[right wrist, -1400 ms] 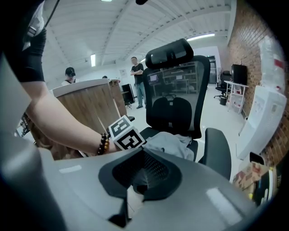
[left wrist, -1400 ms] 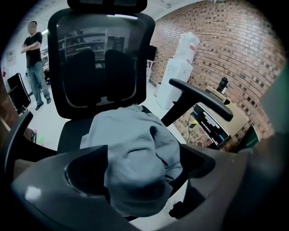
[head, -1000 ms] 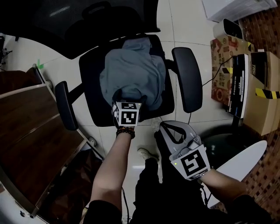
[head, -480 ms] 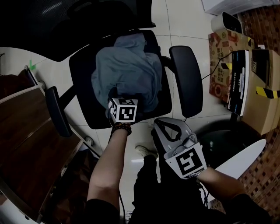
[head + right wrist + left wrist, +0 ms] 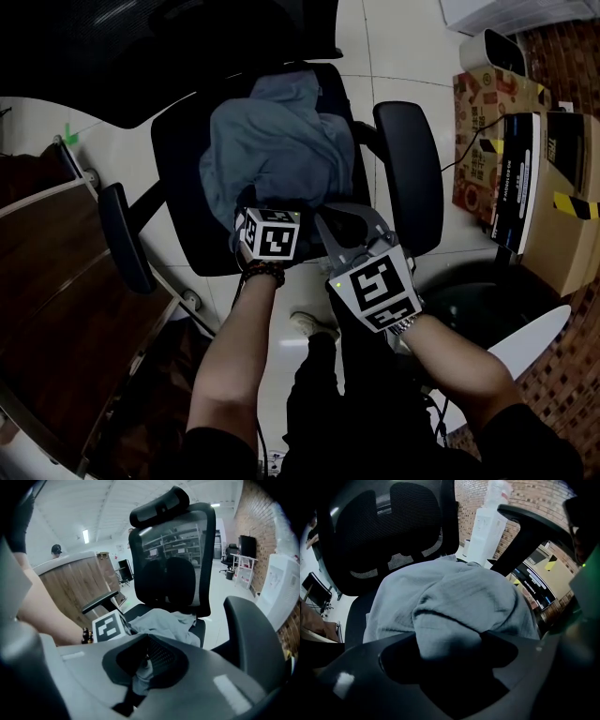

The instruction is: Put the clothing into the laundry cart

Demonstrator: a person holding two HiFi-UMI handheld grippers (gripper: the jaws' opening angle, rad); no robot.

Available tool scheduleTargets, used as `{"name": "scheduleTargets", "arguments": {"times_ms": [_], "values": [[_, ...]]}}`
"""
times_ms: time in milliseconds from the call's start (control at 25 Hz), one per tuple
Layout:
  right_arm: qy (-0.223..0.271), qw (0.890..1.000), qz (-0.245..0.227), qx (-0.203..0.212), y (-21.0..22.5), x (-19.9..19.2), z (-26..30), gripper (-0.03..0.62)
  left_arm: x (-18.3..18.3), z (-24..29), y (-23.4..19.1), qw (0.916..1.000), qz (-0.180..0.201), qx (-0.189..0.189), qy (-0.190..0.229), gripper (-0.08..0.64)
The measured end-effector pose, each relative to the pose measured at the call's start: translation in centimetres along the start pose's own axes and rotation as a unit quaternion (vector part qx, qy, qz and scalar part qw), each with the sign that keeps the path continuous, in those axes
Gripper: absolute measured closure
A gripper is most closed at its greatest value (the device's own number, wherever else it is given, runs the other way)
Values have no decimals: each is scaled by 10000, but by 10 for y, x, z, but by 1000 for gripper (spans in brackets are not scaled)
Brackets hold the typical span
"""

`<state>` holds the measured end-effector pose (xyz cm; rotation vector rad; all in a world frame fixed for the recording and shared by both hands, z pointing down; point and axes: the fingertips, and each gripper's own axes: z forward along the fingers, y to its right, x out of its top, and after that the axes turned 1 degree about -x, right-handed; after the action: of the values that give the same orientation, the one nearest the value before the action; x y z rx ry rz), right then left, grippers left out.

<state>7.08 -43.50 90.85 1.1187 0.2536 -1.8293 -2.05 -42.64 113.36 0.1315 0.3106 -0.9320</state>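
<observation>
A grey-blue garment [image 5: 281,155] lies heaped on the seat of a black office chair [image 5: 187,159]. My left gripper [image 5: 272,214] is at the garment's near edge, its marker cube on top. In the left gripper view a fold of the garment [image 5: 454,602] hangs into the gap of the left gripper [image 5: 447,663], whose jaws are closing around it. My right gripper [image 5: 349,217] stands open just right of the left one, over the seat's front right corner. In the right gripper view a bit of the garment [image 5: 164,620] shows beyond the right gripper [image 5: 145,663]. No laundry cart is recognisable.
The chair's armrests [image 5: 412,178] [image 5: 127,239] flank the seat, and its mesh backrest [image 5: 173,564] rises behind. A wooden desk [image 5: 56,281] stands at the left. Cardboard boxes [image 5: 487,131] and cables lie on the floor at the right, with a white rounded panel [image 5: 525,347] nearer.
My right gripper has moved up and left from beside my leg to the seat's front edge, next to the left gripper. The left gripper stays at the garment's near edge.
</observation>
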Motion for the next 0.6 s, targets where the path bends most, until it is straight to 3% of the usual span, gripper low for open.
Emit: {"name": "scheduleTargets", "arguments": {"times_ms": [280, 600], "values": [[-194, 9996, 157, 104, -5, -12, 13, 591, -2, 4, -5, 9994, 187, 160, -225, 246], [-81, 9997, 192, 132, -8, 4, 6, 591, 8, -24, -9, 9998, 37, 169, 110, 398]]}}
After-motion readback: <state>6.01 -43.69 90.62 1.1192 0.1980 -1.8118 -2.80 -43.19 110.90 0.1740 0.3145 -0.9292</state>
